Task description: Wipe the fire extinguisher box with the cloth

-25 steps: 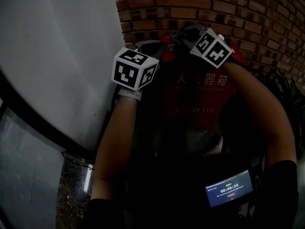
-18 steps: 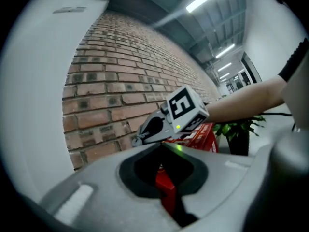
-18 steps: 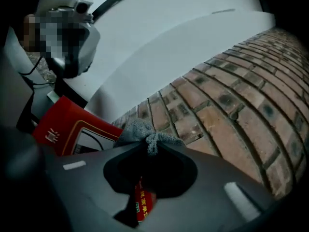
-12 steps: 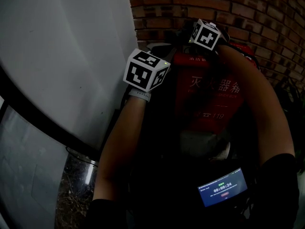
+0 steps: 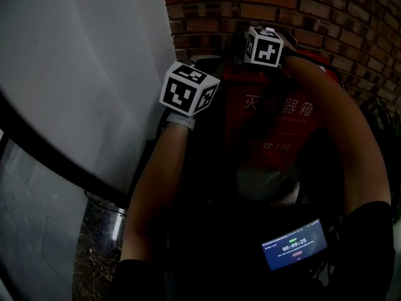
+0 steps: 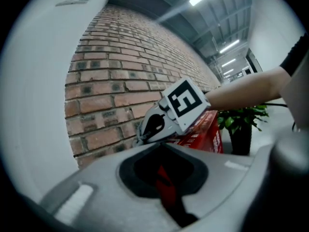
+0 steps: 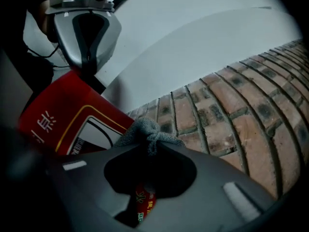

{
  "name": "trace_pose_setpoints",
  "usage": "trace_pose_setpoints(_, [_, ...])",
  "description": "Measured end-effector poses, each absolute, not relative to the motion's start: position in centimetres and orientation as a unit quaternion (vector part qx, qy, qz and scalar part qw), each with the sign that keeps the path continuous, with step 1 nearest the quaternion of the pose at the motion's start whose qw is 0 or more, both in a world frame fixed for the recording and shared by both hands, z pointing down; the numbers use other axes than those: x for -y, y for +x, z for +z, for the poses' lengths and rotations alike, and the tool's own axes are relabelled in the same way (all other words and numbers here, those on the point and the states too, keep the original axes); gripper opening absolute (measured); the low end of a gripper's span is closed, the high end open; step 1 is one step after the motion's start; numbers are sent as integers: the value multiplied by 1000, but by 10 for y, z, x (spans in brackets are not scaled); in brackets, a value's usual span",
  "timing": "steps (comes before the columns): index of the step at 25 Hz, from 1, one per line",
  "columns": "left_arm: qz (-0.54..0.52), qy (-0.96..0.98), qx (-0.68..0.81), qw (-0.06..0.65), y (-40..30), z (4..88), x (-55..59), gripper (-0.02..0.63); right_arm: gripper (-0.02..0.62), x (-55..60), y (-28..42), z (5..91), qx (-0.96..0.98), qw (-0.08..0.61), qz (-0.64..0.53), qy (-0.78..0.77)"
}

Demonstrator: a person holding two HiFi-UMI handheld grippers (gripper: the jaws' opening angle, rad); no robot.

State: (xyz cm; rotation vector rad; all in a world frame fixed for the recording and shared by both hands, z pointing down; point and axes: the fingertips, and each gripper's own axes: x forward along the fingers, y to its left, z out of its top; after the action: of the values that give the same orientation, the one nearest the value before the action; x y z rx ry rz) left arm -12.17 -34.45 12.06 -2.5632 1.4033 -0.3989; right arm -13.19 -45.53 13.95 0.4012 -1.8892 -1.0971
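The fire extinguisher box (image 5: pixel 276 137), smooth, flat-sided and red with pale lettering, stands upright against the rough brick wall (image 5: pixel 301 5), lettered front facing the person; the right gripper (image 7: pixel 149 146) pinches a nubbly grey cloth (image 7: pixel 144 131), bunched, at the box's top; the left gripper (image 6: pixel 161 145), jaws closed tip to tip, sits by its upper left corner.

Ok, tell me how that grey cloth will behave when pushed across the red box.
Probably floppy: the cloth bunches into soft folds where the right gripper pinches it. Likely light: one pinch holds it. Its fuzzy weave should drag, not slip, on the box.
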Motion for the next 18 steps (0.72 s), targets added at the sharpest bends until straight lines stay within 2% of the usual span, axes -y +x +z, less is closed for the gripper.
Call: trace_pose_setpoints(18, [-153,-857,-483,100,-104,110,307,3,29,331,-119,137,764,419,-478,110])
